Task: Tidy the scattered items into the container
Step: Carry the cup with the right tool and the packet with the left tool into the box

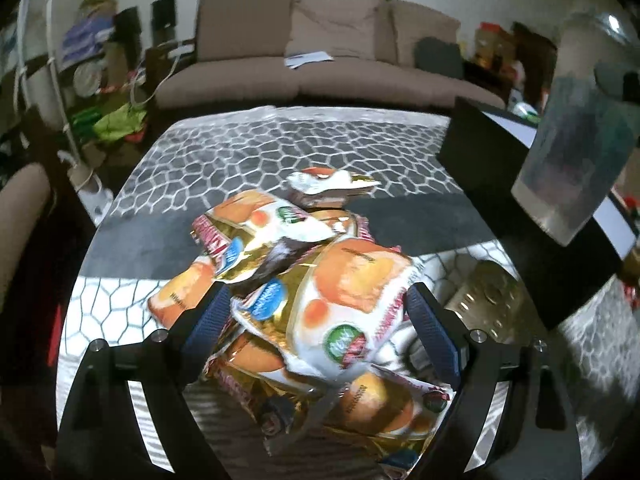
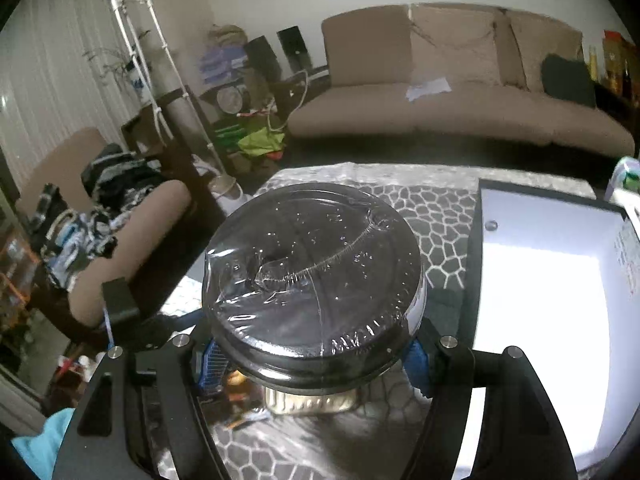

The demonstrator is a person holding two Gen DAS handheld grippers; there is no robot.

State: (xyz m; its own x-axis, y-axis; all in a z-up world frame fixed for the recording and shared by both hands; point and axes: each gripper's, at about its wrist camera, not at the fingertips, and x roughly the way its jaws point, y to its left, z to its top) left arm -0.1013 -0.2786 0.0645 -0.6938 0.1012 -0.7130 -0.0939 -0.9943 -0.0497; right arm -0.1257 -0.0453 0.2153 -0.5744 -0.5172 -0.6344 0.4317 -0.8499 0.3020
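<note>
In the left wrist view, my left gripper (image 1: 320, 312) is shut on an orange-and-white snack packet (image 1: 352, 300) at the top of a pile of like packets (image 1: 256, 228) on the patterned table. A black box with a white inside (image 1: 488, 168) stands to the right. In the right wrist view, my right gripper (image 2: 316, 354) is shut on a jar with a black shrink-wrapped lid (image 2: 316, 276), held above the table just left of the box (image 2: 540, 280). The jar's clear body (image 1: 576, 152) hangs in the left wrist view at upper right.
A gold tin (image 1: 488, 300) lies on the table beside the pile, and shows below the jar in the right wrist view (image 2: 310, 400). A beige sofa (image 1: 320, 60) stands beyond the table. A beige chair with clothes (image 2: 120, 232) is to the left.
</note>
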